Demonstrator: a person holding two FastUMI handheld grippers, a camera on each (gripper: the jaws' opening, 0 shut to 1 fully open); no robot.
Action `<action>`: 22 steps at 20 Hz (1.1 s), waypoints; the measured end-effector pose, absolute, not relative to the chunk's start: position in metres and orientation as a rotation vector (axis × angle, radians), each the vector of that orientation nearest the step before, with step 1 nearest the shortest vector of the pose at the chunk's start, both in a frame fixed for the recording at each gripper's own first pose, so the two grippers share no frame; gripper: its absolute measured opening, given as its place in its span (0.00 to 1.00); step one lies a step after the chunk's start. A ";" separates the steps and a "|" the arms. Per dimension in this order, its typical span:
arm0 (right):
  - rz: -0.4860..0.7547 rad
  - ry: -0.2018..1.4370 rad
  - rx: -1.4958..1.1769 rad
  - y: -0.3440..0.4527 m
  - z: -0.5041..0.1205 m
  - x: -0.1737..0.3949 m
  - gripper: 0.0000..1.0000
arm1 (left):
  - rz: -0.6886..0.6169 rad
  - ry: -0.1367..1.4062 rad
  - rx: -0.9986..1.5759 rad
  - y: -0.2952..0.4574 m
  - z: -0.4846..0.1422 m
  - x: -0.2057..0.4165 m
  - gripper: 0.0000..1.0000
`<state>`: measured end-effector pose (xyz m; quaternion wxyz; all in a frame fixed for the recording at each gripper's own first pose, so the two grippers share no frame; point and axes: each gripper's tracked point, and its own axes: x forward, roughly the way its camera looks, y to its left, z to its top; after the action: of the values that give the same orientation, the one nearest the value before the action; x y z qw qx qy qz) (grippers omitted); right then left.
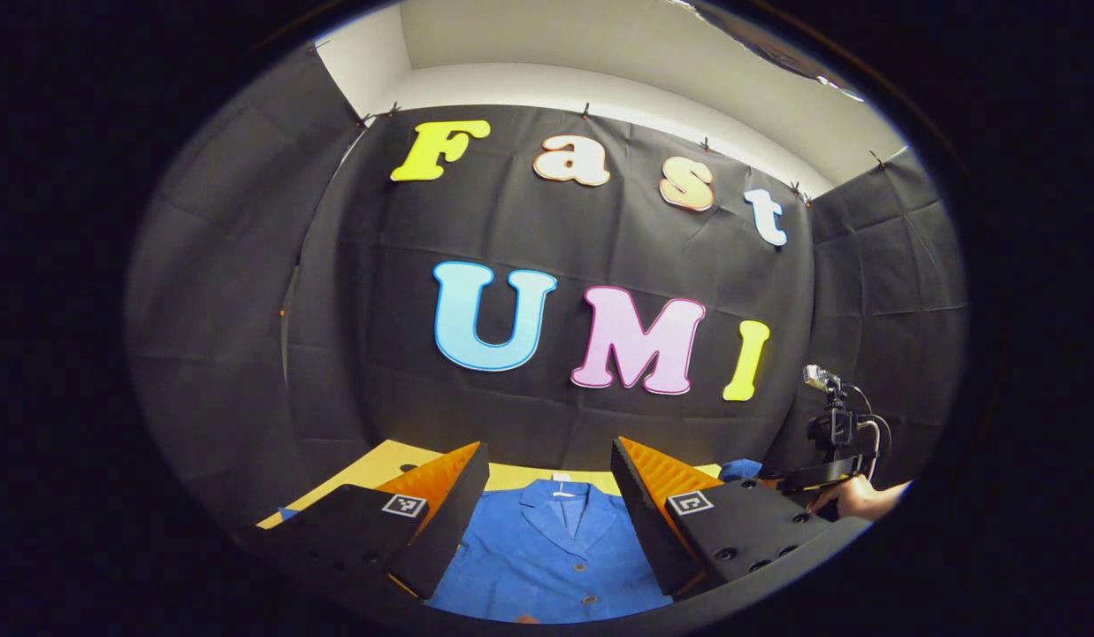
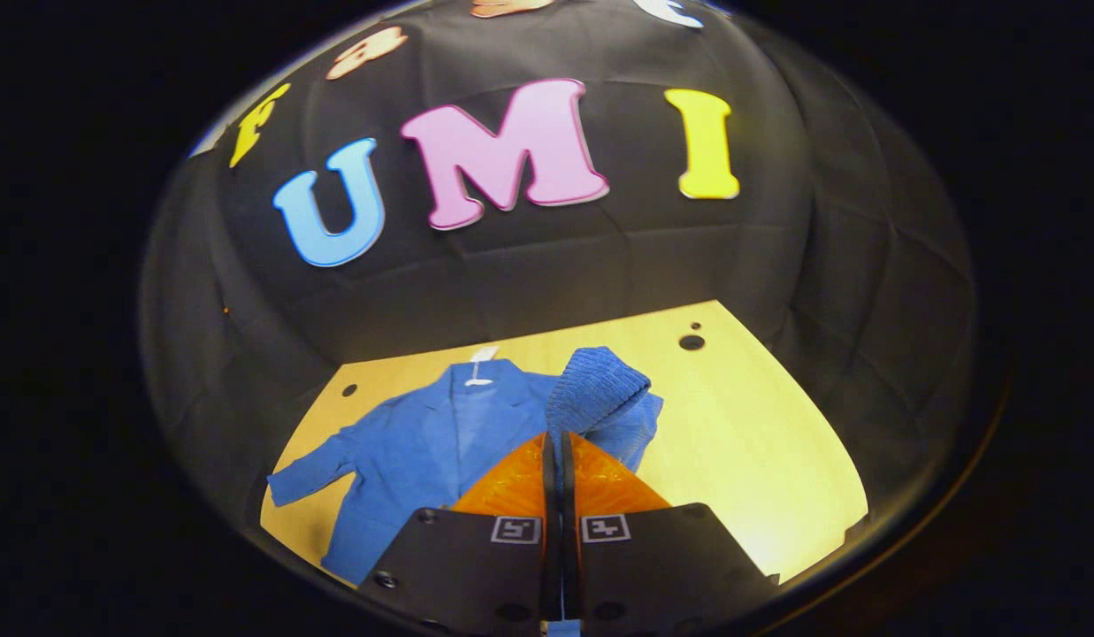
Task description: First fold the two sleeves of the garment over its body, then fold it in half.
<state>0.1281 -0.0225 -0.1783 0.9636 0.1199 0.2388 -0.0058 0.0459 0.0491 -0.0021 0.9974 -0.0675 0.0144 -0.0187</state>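
A blue corduroy jacket (image 2: pixel 423 442) lies face up on the wooden table (image 2: pixel 759 425), collar toward the back wall. In the right gripper view my right gripper (image 2: pixel 560 447) is shut on the jacket's right-hand sleeve (image 2: pixel 595 389), which stands lifted and bent over the shoulder. The other sleeve (image 2: pixel 303 478) lies spread out to the left. In the left gripper view my left gripper (image 1: pixel 547 495) hangs open above the jacket's (image 1: pixel 547 548) buttoned front, nothing between its fingers. Far right there, a hand (image 1: pixel 856 500) holds the right gripper (image 1: pixel 807 478) beside a bit of blue sleeve (image 1: pixel 741 469).
The tabletop has small round holes (image 2: pixel 692 341) near its back corners. Black cloth walls close in the back and both sides. Bare wood stretches to the right of the jacket (image 2: pixel 776 478).
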 end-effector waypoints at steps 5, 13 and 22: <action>0.030 0.429 0.155 0.020 -0.153 0.146 0.03 | 0.001 0.040 -0.136 0.075 -0.011 0.029 0.81; 0.216 0.512 0.138 0.120 -0.158 0.181 0.02 | 0.049 0.015 -0.137 0.100 -0.007 0.015 0.81; 0.333 0.756 0.063 0.268 -0.289 0.259 0.03 | 0.173 0.110 -0.144 0.159 -0.045 -0.012 0.81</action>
<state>0.2591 0.2685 -0.2892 0.9155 0.0307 0.3671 0.1617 -0.0122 0.1590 -0.0455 0.9921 -0.0718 0.0551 0.0865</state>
